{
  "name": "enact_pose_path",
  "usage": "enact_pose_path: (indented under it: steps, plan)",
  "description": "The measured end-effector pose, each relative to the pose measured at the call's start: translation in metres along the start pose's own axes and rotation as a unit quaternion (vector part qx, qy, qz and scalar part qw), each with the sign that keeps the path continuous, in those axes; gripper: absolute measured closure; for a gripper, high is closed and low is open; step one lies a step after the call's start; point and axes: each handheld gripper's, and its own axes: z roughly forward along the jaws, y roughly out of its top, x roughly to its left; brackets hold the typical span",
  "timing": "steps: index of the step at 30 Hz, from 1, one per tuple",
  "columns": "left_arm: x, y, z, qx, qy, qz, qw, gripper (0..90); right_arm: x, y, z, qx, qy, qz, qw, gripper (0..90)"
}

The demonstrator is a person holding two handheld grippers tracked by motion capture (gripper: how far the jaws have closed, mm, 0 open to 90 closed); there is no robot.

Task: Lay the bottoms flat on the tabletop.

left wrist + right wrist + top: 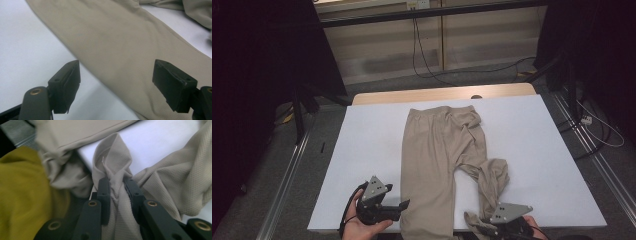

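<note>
Centrally in the high view, a pair of beige trousers (432, 150) is laid out on a white table top (522, 150), with the waistband toward the upper part of the frame and the legs running down toward the bottom edge. The leg at the left of the frame is spread flat and straight; the leg at the right is twisted and bunched, with its end crumpled near the lower edge of the table.

The left gripper (398, 206) is held by a hand (362, 227) at the lower left of the high view, just beside the outer edge of the flat leg. In the left gripper view its jaws are seen spread wide apart and released, with nothing between them; the flat leg (120, 50) runs diagonally across the frame beyond them, over the white surface (25, 50).

The right gripper (117, 185) is seen at the bottom of the right gripper view, its jaws clenched on a gathered fold of the beige fabric (112, 162). The grasped fold rises out of the jaws at frame centre. A blurred yellow cloth (22, 195) is visible at the left of that frame. In the high view this gripper (504, 222) is located at the lower right, at the crumpled leg end.
</note>
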Motion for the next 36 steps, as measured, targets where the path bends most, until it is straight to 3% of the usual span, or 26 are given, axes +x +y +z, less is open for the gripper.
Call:
enact_pose_path:
  steps: [2, 5, 7, 10, 14, 15, 17, 18, 19, 21, 27, 32, 34, 36]
  plan:
    - [0.0, 0.0, 0.0, 0.0, 0.0, 0.0, 1.0, 22.9, 0.003, -0.003, -0.004, -0.008, 0.01, 0.005, 0.9999, 68.6]
    - [0.0, 0.0, 0.001, 0.0, 0.001, -0.005, 1.0, 22.9, -0.001, 0.0, -0.01, -0.04, -0.018, 0.012, 0.9989, 52.2]
    - [0.0, 0.0, 0.002, 0.001, 0.0, -0.003, 1.0, 22.9, -0.009, 0.006, -0.014, -0.061, -0.037, 0.019, 0.9973, 46.5]
    - [0.0, 0.0, 0.002, 0.001, 0.0, -0.001, 1.0, 22.9, -0.024, 0.015, -0.014, -0.076, -0.065, 0.028, 0.9946, 44.6]
    - [0.0, 0.0, 0.001, 0.0, 0.0, -0.001, 1.0, 22.9, -0.048, 0.023, -0.003, -0.067, -0.112, 0.041, 0.9905, 43.0]
    - [0.001, 0.0, 0.0, 0.0, 0.0, -0.001, 1.0, 22.9, -0.052, 0.025, -0.001, -0.063, -0.12, 0.042, 0.9898, 45.2]
    - [0.001, 0.0, 0.0, 0.0, 0.0, -0.001, 1.0, 22.9, -0.057, 0.027, 0.005, -0.05, -0.122, 0.04, 0.9905, 58.2]
    - [0.001, 0.0, 0.0, -0.001, 0.0, -0.002, 1.0, 22.9, -0.057, 0.027, 0.007, -0.043, -0.12, 0.038, 0.9911, 72.8]
    - [0.0, 0.0, 0.0, -0.001, 0.0, -0.001, 1.0, 22.9, -0.055, 0.027, 0.009, -0.036, -0.108, 0.038, 0.9928, 81.2]
    - [0.0, 0.001, 0.0, -0.002, -0.001, -0.002, 1.0, 22.9, -0.048, 0.025, 0.01, -0.028, -0.095, 0.033, 0.9946, 88.4]
    - [-0.002, 0.002, 0.001, -0.001, -0.003, 0.004, 1.0, 23.2, -0.017, 0.015, 0.004, -0.021, -0.038, 0.008, 0.999, 89.3]
    - [-0.004, 0.003, 0.003, -0.004, -0.006, 0.005, 1.0, 23.7, 0.005, 0.007, 0.003, -0.016, 0.011, 0.002, 0.9998, 88.7]
    - [-0.006, 0.005, 0.005, -0.004, -0.011, 0.005, 0.9999, 24.3, 0.009, 0.007, 0.002, -0.016, 0.017, -0.008, 0.9997, 79.9]
    - [-0.008, 0.008, 0.008, -0.006, -0.015, 0.008, 0.9998, 27.7, 0.005, 0.01, -0.001, -0.031, 0.002, -0.006, 0.9995, 70.4]
